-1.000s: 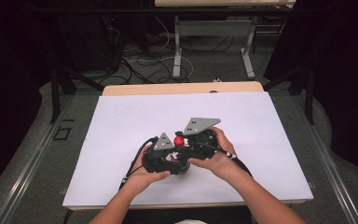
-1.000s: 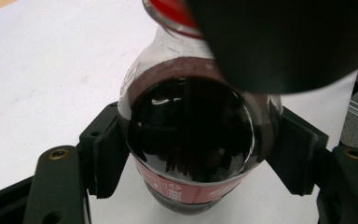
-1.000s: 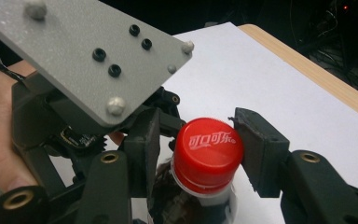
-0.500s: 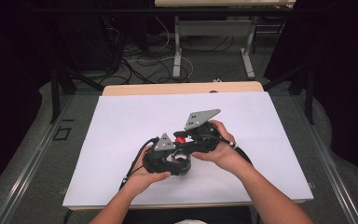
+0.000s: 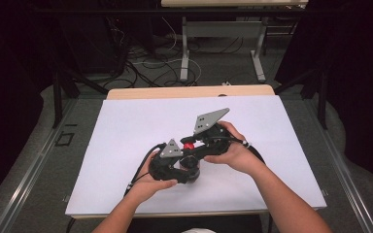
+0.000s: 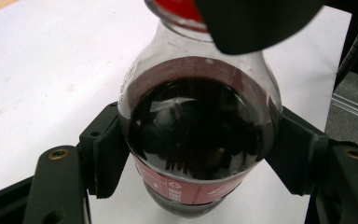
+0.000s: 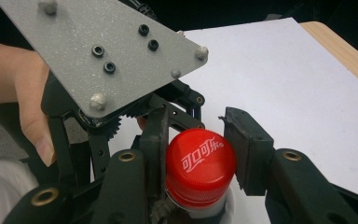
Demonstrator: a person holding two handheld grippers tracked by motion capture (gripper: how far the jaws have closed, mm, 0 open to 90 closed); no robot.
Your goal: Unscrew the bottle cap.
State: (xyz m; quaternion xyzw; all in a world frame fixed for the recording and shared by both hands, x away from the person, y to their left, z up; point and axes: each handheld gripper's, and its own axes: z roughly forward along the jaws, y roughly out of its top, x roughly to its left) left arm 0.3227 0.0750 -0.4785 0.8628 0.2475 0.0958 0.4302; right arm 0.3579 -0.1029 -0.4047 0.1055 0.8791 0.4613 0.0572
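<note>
1. Between the jaws of the left hand-held gripper (image 6: 191,186): a clear bottle (image 6: 198,135) of dark drink, clamped at its wide body, one black pad pressed on each side, just above a red label band.
2. Beyond that grip, at the far end of the bottle: a red cap (image 7: 200,161) with white lettering, caught between the jaws of the right hand-held gripper (image 7: 196,158), both pads tight against its ribbed side.
3. Right jaws seen just closing onto the cap over the last moment; left jaws firmly shut on the bottle body.
4. Under both hand-held grippers: a table (image 5: 126,126) covered with a white sheet, wooden edge visible at its far side.
5. From above: left hand-held gripper (image 5: 175,162) and right hand-held gripper (image 5: 199,145) brought nose to nose near the middle of the sheet, red cap (image 5: 188,144) glimpsed between them, bottle body mostly hidden by the black frames.
6. On top of each hand-held gripper: a grey three-cornered plate, the right one tilted up and toward the far side.
7. Behind the left hand-held gripper: the left hand (image 5: 150,182) wrapped round its body; behind the right one, the right hand (image 5: 233,150) doing the same, forearms entering from the near edge.
8. Trailing from the left hand-held gripper toward the near edge: a black cable lying on the sheet.
</note>
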